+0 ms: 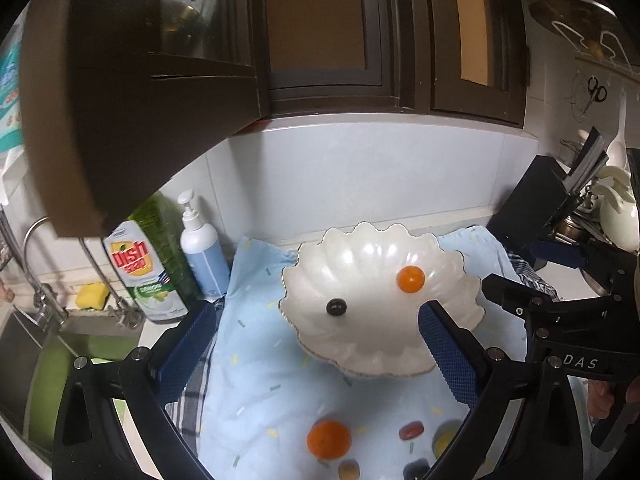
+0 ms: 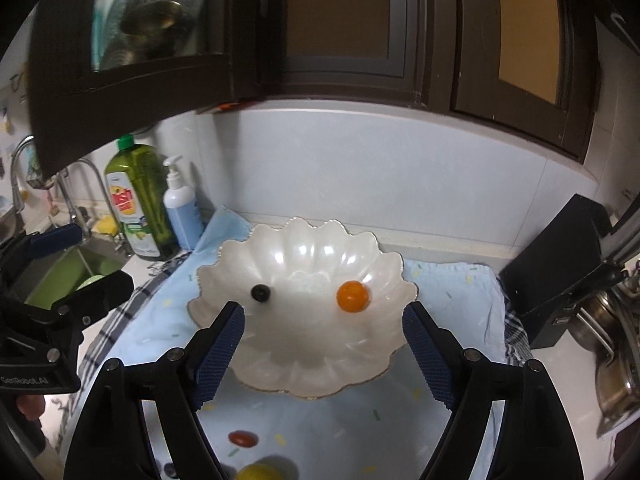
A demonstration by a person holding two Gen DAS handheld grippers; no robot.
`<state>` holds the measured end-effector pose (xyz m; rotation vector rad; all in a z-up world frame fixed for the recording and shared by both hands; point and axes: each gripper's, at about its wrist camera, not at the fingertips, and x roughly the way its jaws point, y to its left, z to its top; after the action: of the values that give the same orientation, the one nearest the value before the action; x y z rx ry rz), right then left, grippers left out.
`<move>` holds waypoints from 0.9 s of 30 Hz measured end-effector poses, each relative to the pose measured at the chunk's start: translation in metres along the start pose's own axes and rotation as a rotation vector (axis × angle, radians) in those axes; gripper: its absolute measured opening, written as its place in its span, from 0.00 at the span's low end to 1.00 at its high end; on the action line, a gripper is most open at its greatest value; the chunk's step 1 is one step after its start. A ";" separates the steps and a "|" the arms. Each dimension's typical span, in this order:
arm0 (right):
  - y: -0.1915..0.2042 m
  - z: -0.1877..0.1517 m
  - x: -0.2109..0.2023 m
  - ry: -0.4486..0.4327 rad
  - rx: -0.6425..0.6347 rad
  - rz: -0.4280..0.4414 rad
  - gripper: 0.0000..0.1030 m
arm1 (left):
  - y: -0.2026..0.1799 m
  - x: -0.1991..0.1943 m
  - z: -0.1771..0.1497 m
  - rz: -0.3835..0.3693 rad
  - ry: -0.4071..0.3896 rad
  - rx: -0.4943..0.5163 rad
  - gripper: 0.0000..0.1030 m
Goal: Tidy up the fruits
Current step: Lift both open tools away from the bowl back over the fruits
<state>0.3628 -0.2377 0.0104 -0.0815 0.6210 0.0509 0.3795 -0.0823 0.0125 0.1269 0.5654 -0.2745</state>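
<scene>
Both my hand-held grippers, left (image 1: pixel 316 344) & right (image 2: pixel 322 350), released, empty; shell bowl (image 2: pixel 304 360) has 2 fruits; next: grab orange (image 1: pixel 329 439) near edge of cloth (image 1: pixel 260 380)

Both wrist views angled down, sharing shell bowl (image 1: pixel 380 300)

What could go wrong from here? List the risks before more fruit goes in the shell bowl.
1. The small orange fruit and dark berry sit loose in the smooth shell bowl; a nudge from either tongs could send them rolling.
2. The remaining fruit, such as the orange and red fruit, lies on a rumpled blue cloth and may roll off when approached.
3. Left tongs and right tongs work close together and might collide.
</scene>
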 end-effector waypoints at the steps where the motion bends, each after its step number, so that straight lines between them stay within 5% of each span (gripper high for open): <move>1: 0.003 -0.002 -0.004 -0.006 -0.004 0.003 0.80 | 0.001 -0.005 -0.003 0.002 -0.002 -0.002 1.00; 21: 0.030 -0.070 -0.068 -0.027 -0.023 -0.004 0.80 | -0.005 -0.077 -0.084 0.065 0.049 0.011 1.00; 27: 0.031 -0.092 -0.066 0.041 -0.021 0.011 0.80 | -0.011 -0.079 -0.111 0.095 0.094 0.043 1.00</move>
<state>0.2540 -0.2165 -0.0272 -0.0993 0.6619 0.0660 0.2556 -0.0542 -0.0375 0.2090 0.6450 -0.1888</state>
